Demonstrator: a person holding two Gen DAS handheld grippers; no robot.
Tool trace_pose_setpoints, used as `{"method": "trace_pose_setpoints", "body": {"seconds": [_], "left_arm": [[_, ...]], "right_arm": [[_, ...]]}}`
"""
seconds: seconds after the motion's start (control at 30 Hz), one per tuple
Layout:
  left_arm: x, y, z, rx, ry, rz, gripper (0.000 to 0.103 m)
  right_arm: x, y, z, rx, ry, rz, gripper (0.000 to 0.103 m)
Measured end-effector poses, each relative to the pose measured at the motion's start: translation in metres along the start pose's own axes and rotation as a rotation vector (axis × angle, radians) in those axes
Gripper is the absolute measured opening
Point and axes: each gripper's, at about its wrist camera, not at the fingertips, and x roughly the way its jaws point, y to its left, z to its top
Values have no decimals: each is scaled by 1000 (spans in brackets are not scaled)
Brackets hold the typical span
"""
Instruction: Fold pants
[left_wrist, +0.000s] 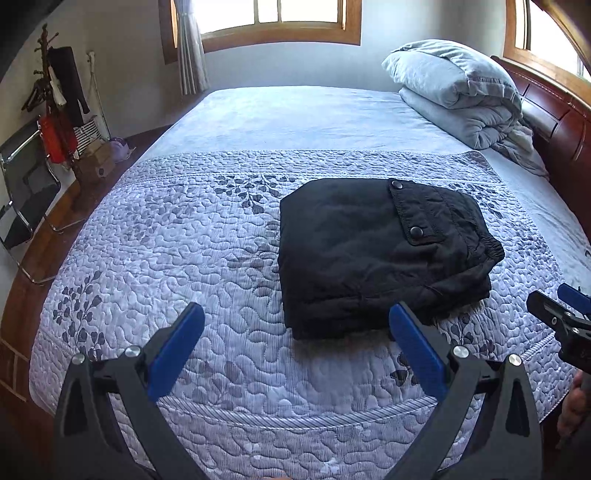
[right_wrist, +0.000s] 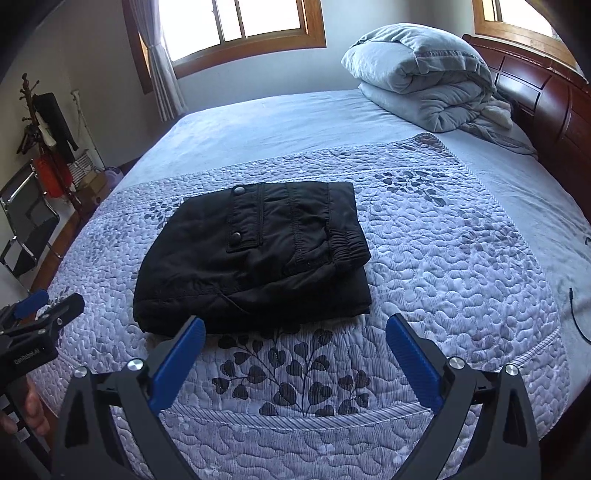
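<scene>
From the left wrist view, the left claw (left_wrist: 295, 325) is spread wide and grips nothing, hovering over the near edge of the bed (left_wrist: 258, 122). The black folded fabric pants (left_wrist: 380, 254) lie on the lilac quilted bedspread with a leaf print (left_wrist: 166, 258), just beyond the claw and toward its right finger, apart from both blue pads. The right claw (left_wrist: 554, 306) shows at the right edge of the picture, near the pants' near right corner; how its fingers stand cannot be told here.

From the right wrist view, the right claw (right_wrist: 295, 325) is also spread and empty. The pants (right_wrist: 255, 258) lie ahead of it, toward its left finger, with the snap pocket flap facing up. A rolled grey duvet (right_wrist: 424, 74) sits at the far right corner by the dark wooden headboard (right_wrist: 554, 96).
</scene>
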Motion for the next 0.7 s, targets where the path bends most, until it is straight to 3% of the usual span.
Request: {"method": "trace_pose_setpoints", "body": {"seconds": [0.7], "left_arm": [[10,0,-3,1,22,2,100]], "right_arm": [[7,-3,-2,-13,12,-25,99]]}}
